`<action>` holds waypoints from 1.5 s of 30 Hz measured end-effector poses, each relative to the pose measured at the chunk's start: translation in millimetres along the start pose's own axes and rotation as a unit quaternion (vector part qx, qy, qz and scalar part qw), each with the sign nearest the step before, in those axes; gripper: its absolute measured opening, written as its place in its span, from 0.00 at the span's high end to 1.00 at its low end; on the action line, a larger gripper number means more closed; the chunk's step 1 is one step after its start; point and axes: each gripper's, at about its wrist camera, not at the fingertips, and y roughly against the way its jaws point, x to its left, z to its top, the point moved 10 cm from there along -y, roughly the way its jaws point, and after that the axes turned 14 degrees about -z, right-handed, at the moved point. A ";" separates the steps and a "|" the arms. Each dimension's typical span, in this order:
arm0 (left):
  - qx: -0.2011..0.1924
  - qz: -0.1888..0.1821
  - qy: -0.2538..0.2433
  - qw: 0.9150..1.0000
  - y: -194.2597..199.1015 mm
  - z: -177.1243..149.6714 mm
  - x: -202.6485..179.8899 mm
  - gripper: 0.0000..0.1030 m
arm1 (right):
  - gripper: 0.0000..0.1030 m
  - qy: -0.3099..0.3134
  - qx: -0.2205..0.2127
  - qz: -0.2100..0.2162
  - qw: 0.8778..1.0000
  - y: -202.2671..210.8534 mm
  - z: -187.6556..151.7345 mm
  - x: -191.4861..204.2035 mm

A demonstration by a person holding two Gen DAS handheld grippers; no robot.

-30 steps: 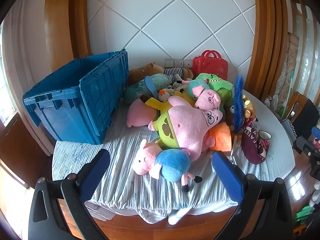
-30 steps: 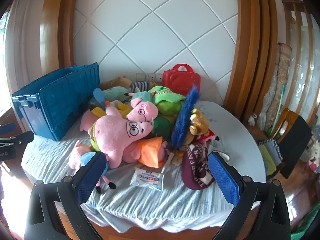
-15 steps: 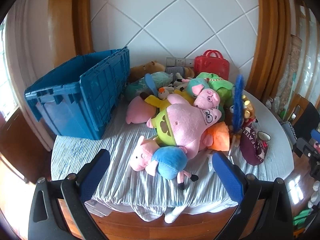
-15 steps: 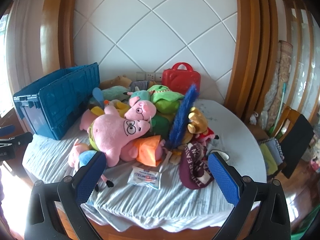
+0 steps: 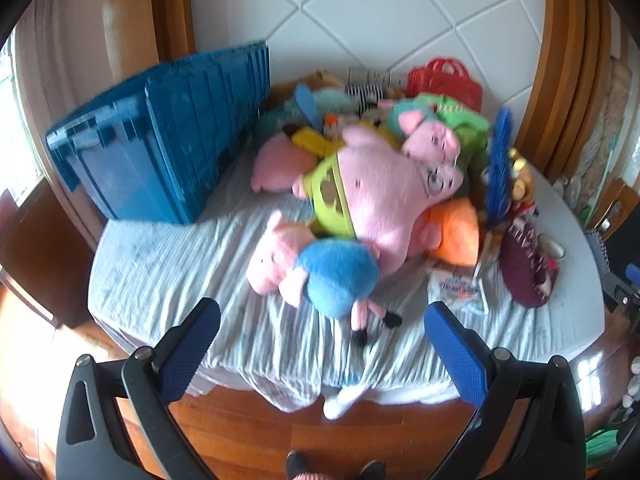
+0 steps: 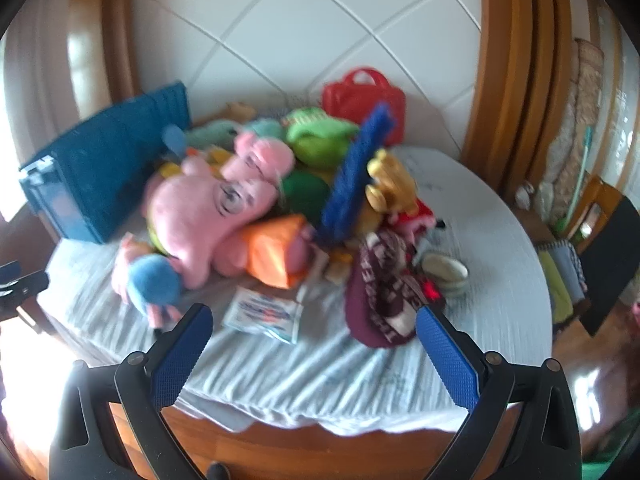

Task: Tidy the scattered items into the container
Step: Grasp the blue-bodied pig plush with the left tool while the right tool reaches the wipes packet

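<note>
Hovering level before the toy pile [image 5: 372, 200] — both claws [image 5: 322, 344] [image 6: 314, 346] agape

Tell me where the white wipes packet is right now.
The wipes packet lies flat on the tablecloth, centre of the right wrist view, between the orange plush and maroon hat.

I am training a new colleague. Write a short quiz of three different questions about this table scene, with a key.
1. True or false: the left gripper is shut on a toy.
2. Which lies nearest the right gripper? A) red case B) white packet C) blue crate
3. Fill in: the small pig plush wears a ____ body.

Key:
1. False; both grippers are open and hold nothing.
2. B, the white packet; the red case and the blue crate stand farther back.
3. Blue.
</note>
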 end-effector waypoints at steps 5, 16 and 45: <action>0.039 0.006 0.017 0.999 -43.9 -14.7 11.0 0.00 | 0.00 0.023 0.042 0.016 0.999 -39.3 -22.6 21.8; 0.110 -0.002 0.036 0.993 -155.2 -23.3 27.6 0.00 | 0.00 0.059 0.126 0.024 0.990 -124.6 -48.0 88.2; 0.174 0.027 0.078 0.981 -252.5 -59.5 49.4 0.00 | 0.00 0.092 0.212 0.042 0.972 -240.7 -87.6 127.7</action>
